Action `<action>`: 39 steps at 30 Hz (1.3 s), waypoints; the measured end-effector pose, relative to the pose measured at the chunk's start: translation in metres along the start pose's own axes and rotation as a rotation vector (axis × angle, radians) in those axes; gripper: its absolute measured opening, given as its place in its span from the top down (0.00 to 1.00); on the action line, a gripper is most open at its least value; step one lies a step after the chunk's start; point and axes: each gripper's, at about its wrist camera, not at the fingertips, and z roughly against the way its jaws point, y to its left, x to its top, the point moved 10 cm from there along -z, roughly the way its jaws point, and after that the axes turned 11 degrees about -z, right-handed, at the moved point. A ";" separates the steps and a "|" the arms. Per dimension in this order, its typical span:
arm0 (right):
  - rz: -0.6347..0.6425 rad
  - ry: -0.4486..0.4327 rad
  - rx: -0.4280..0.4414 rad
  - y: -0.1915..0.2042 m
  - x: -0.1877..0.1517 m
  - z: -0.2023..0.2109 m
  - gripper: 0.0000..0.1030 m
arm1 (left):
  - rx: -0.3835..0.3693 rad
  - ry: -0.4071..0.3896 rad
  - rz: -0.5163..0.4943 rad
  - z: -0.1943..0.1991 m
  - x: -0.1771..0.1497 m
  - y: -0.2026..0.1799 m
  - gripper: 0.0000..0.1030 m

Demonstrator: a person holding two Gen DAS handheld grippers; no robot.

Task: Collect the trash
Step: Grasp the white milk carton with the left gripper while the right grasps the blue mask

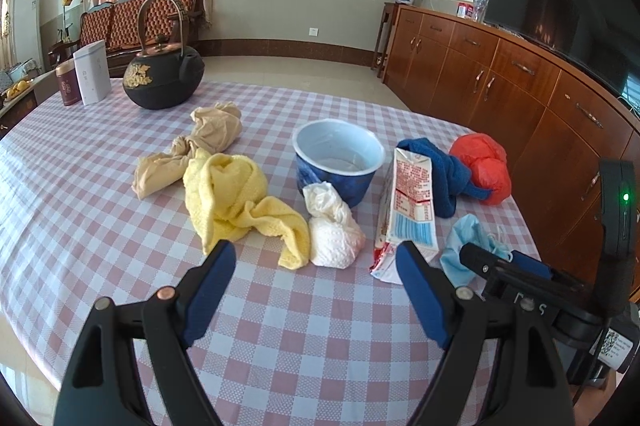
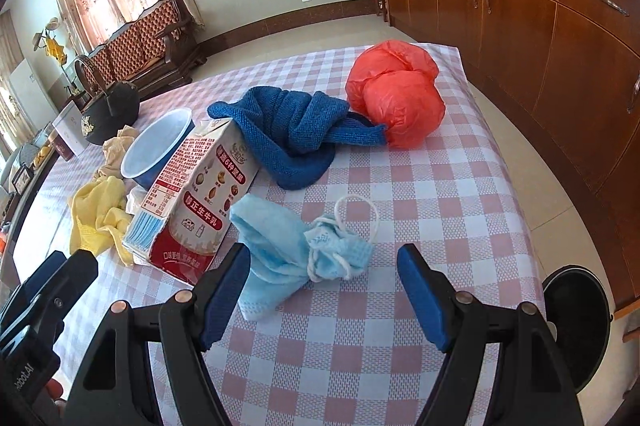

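On the checked tablecloth (image 1: pixel 100 186) lie several items. A white crumpled bag (image 1: pixel 334 230) sits just ahead of my open, empty left gripper (image 1: pixel 316 258), beside a yellow cloth (image 1: pixel 236 198) and a milk carton (image 1: pixel 412 202). A blue tub (image 1: pixel 340 156) stands behind. My right gripper (image 2: pixel 324 262) is open and empty, with a crumpled blue face mask (image 2: pixel 296 254) between and just ahead of its fingertips. The milk carton (image 2: pixel 200 194), a blue cloth (image 2: pixel 292 134) and a red plastic bag (image 2: pixel 396 98) lie beyond. The right gripper also shows in the left wrist view (image 1: pixel 500 266).
A black teapot (image 1: pixel 162 74), a white box (image 1: pixel 93 72) and a maroon tin (image 1: pixel 67 84) stand at the table's far left. A beige cloth (image 1: pixel 192 146) lies near them. A wooden cabinet (image 2: pixel 540 18) runs along the right. A dark round bin (image 2: pixel 576 318) sits below the table's right edge.
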 end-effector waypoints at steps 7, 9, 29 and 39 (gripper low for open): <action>-0.017 -0.021 -0.028 -0.014 0.007 -0.001 0.29 | -0.040 -0.003 -0.031 -0.007 0.006 -0.017 0.19; -0.034 -0.021 -0.022 -0.021 0.009 -0.001 0.37 | -0.054 -0.004 -0.041 -0.009 0.008 -0.025 0.19; -0.046 -0.022 0.004 -0.035 0.011 0.004 0.55 | -0.092 -0.003 -0.131 -0.039 0.019 -0.066 0.31; -0.056 -0.016 0.020 -0.038 0.010 0.007 0.64 | -0.151 0.040 -0.132 -0.046 0.016 -0.078 0.63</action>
